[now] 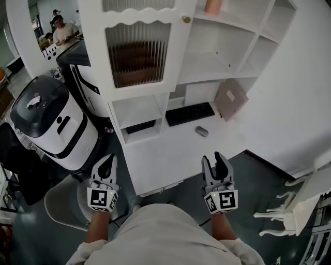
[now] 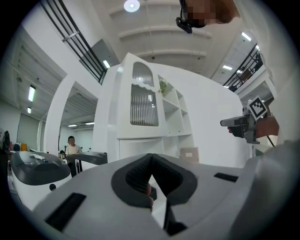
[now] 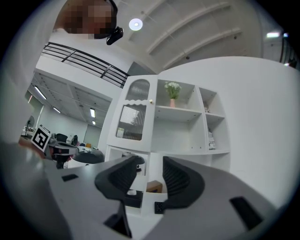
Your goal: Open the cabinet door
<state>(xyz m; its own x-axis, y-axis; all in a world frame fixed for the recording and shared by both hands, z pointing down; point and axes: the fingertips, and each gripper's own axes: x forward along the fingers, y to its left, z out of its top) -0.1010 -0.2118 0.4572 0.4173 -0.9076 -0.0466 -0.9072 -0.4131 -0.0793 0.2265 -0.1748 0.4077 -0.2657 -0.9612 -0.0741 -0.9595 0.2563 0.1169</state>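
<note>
I stand before the desk (image 1: 165, 155) with a gripper in each hand, both held level and pointing at the cabinet (image 1: 212, 46). My right gripper (image 3: 150, 166) has its jaws spread wide and grips nothing. Through the gap I see the desk top and the brown board (image 1: 231, 99) that leans at the desk's right end. My left gripper (image 2: 151, 158) has its jaws pressed together at the tips, and it is empty as well. Both grippers hang at the desk's near edge, well apart from the cabinet and from each other, the left one out past the desk's left corner.

The door (image 1: 138, 54) is on the cabinet's left column, above an open cubby. It is white, with an arched pane on top and a ribbed glass pane below. Its small brass knob (image 1: 186, 19) sits high on the right edge, beside the open shelves. From these angles I cannot tell whether the door lies flush or stands a little ajar. Neither gripper touches it.

On the desk lie a black keyboard (image 1: 190, 114), close under the shelves, and a grey mouse (image 1: 201, 131) just in front of its right end. A pink vase (image 1: 213, 6) stands on the upper shelf, right of the knob. Left of the desk stands a white machine (image 1: 49, 121) with a black lid, and a person (image 1: 64, 32) is in the background beyond it.
</note>
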